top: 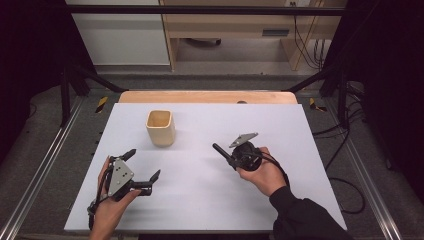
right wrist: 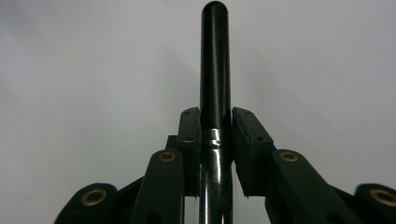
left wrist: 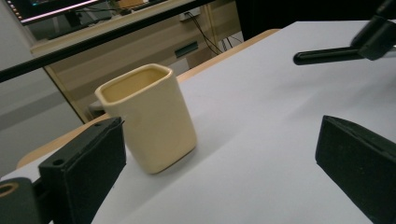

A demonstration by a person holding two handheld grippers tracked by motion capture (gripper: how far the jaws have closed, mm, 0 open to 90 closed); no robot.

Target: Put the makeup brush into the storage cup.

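Cup (left wrist: 149, 119): matt, smooth cream body, seemingly ceramic or plastic, the inside a deeper yellow; rod (right wrist: 215, 65): glossy black, smooth, with bright reflections near the clamped part; right gripper (right wrist: 215, 135): matt black plastic links with brass-coloured rivets; left gripper (left wrist: 219, 154): matt black pads of faintly grainy texture, topped by a dull grey metal plate (top: 120, 175); table (top: 210, 190): matt, smooth pale sheet over a light wooden edge (top: 205, 96).
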